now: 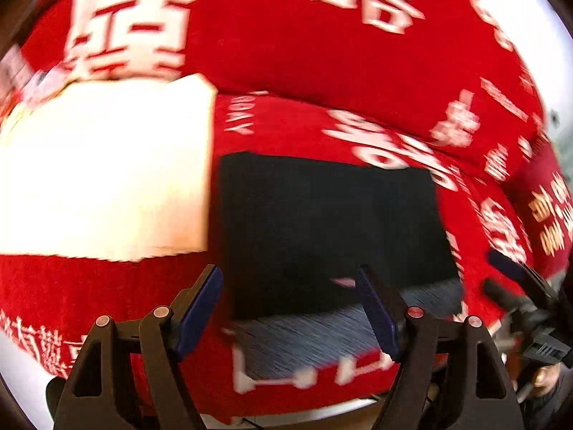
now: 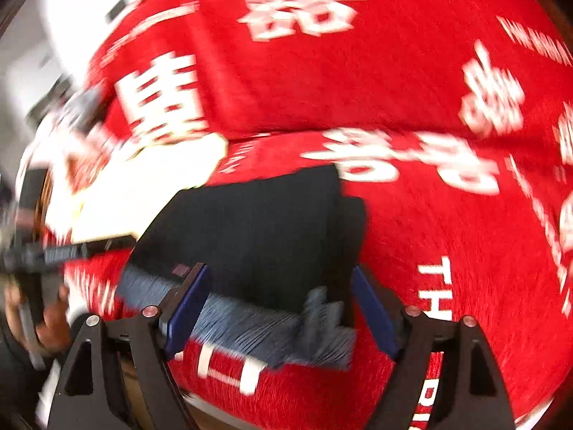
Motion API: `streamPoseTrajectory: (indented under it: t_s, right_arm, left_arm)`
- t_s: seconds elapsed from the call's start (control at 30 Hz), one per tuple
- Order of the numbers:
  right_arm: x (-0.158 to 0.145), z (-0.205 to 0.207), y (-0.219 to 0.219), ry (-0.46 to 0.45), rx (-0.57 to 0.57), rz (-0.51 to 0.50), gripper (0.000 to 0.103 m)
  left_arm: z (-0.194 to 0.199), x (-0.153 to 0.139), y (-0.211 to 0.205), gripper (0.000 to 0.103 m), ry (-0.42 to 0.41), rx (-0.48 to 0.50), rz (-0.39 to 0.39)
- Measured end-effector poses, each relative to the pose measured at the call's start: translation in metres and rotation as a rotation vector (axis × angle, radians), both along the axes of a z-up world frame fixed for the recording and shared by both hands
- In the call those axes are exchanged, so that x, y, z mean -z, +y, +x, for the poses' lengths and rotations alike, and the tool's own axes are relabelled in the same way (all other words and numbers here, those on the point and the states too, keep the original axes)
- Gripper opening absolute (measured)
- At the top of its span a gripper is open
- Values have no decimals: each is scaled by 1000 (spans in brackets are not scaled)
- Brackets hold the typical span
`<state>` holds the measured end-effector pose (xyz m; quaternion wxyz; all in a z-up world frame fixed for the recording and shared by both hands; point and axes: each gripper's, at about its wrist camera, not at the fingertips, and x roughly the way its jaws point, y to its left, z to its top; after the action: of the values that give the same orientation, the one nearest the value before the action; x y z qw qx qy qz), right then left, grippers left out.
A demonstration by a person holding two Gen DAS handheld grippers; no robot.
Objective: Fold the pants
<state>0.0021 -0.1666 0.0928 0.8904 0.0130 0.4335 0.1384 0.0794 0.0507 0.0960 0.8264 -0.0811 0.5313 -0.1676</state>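
The dark pants (image 1: 322, 222) lie folded into a compact rectangle on the red cloth (image 1: 322, 53), their grey-blue near edge (image 1: 315, 333) facing me. My left gripper (image 1: 288, 272) hovers over that near edge, jaws wide apart and pads clear of the fabric. In the right wrist view the pants (image 2: 258, 229) show the same grey-blue edge, bunched at its right end (image 2: 322, 322). My right gripper (image 2: 279, 268) is open astride that edge and grips nothing. Both views are motion-blurred.
A white folded item (image 1: 100, 168) lies on the cloth left of the pants, also visible as a white patch (image 2: 143, 186) in the right wrist view. The red cloth (image 2: 447, 233) carries large white characters. A hand (image 2: 50, 322) holds the other gripper at the left.
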Motion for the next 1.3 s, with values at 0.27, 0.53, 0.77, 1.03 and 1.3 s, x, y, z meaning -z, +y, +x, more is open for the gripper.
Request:
streamPoseTrajectory:
  t_s: [0.27,0.53,0.77,1.03,1.3]
  right_arm:
    - [55,-9,33,92,-105,-149,83]
    - [37,1,16,98,-86,-62,85]
    - [0,79,2,21,16,-33,86]
    - [35,149,13,124,-2,-1,87]
    - [71,160,5,209,6,31,89]
  left_arm:
    - [-8,36,-43,78,49,126,40]
    - [3,11,-43,80,-4,144,56]
    - [78,2,-23,103,18,-33,106]
    - [132,54,-23,103,162,-112,231]
    - [136,88,-19,103,234,-127,185]
